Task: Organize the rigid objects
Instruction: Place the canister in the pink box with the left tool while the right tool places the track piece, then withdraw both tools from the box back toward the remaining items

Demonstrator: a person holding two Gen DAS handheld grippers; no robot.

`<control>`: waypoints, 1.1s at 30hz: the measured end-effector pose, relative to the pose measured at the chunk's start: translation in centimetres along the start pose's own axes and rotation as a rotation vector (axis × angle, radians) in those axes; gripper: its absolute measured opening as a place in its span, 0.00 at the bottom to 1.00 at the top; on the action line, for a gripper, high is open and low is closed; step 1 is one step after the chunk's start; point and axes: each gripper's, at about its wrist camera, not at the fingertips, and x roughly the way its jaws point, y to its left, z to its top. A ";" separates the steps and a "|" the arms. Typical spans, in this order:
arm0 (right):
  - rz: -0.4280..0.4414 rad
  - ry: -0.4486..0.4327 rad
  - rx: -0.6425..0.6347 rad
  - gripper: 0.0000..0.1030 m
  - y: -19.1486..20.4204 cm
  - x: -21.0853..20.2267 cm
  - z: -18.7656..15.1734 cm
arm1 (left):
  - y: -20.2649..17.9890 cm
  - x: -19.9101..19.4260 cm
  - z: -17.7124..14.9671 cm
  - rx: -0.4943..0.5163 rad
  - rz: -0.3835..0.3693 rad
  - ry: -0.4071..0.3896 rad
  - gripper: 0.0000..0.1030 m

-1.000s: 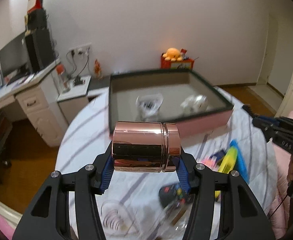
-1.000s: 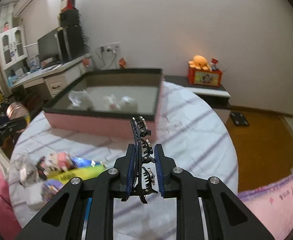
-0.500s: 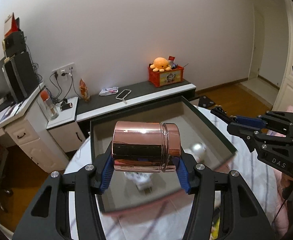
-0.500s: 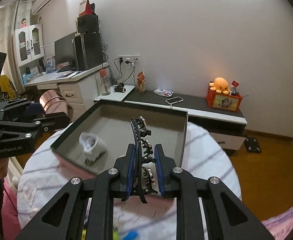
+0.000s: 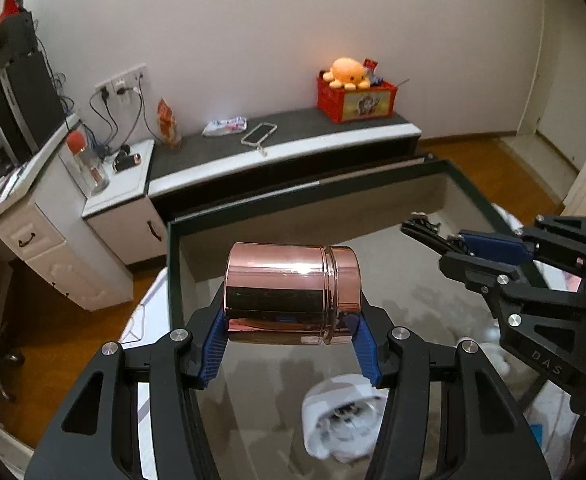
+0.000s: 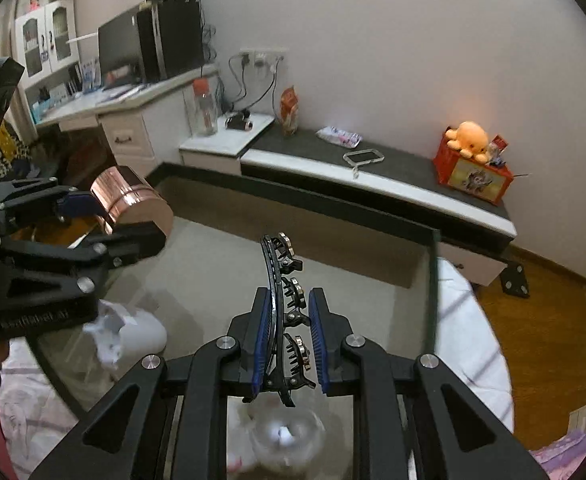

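My left gripper is shut on a shiny rose-gold metal jar lying sideways between its blue pads, above the open box. From the right wrist view the same jar hangs at the left over the box's near-left corner. My right gripper is shut on a black hair clip with gold studs, standing on edge and reaching forward over the box floor. In the left wrist view the right gripper with the hair clip comes in from the right.
The box has dark green walls and a grey floor holding white crumpled items. It sits on a round table with a white striped cloth. Behind are a low dark shelf, a red crate with an orange plush, and a desk.
Both grippers moved forward from over the table's clutter to above the box, each keeping its object. The box now fills the lower part of both views.
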 end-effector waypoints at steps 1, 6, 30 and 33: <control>0.002 0.008 -0.005 0.19 0.1 0.5 0.1 | 0.1 0.6 -0.1 -0.002 -0.004 0.011 0.53; 0.019 0.048 -0.025 0.19 0.6 1.7 0.3 | 0.4 2.1 -0.4 -0.009 -0.010 0.027 0.54; 0.011 -0.160 0.004 0.75 2.5 -11.3 -2.9 | -1.7 -15.0 -5.4 -0.042 0.071 -0.262 1.00; -0.004 -0.233 0.006 0.79 3.2 -14.9 -4.7 | -2.6 -18.3 -7.5 -0.055 0.101 -0.361 1.00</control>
